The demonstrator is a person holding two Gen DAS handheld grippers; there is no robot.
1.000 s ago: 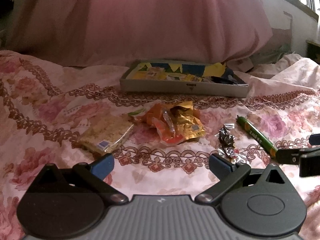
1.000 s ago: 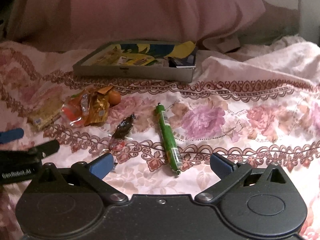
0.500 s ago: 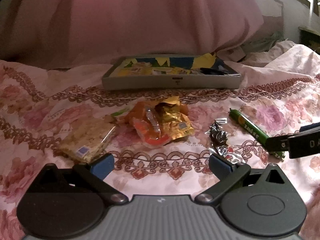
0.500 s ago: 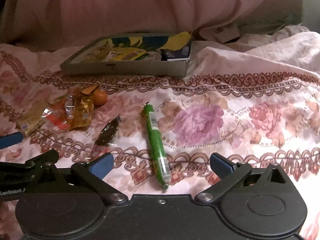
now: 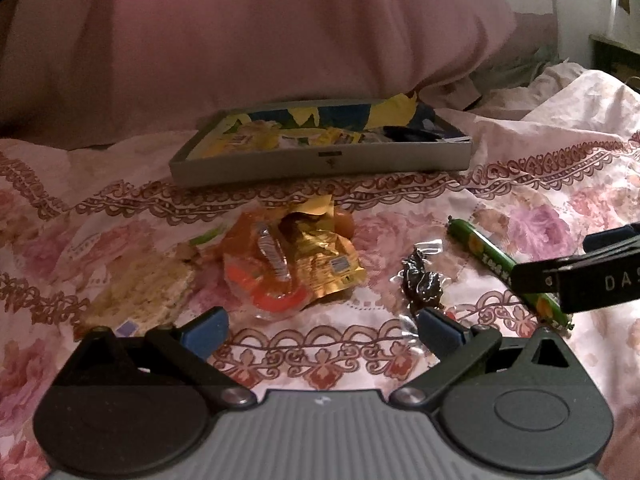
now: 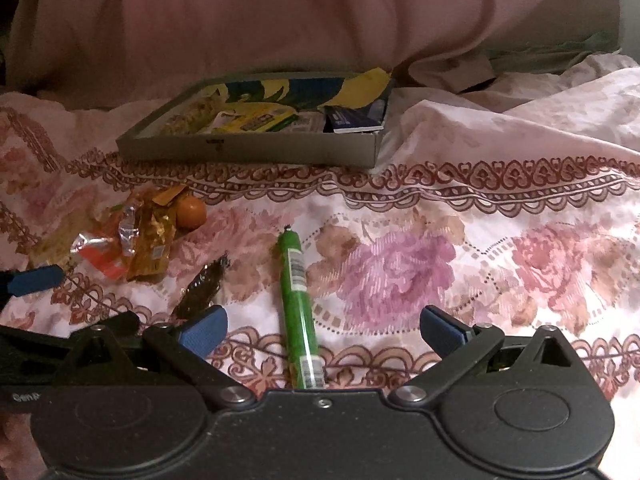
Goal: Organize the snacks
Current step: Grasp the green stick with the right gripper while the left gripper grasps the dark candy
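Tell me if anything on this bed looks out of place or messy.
Yes. Loose snacks lie scattered on the floral bedspread in front of the shallow box: a green sausage stick, crumpled orange and gold wrappers, a dark candy and a cracker pack.

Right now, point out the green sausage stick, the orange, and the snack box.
green sausage stick (image 6: pixel 298 300), right wrist view, middle of the wrapper
orange (image 6: pixel 191 211), right wrist view, its front
snack box (image 6: pixel 248 151), right wrist view, near wall
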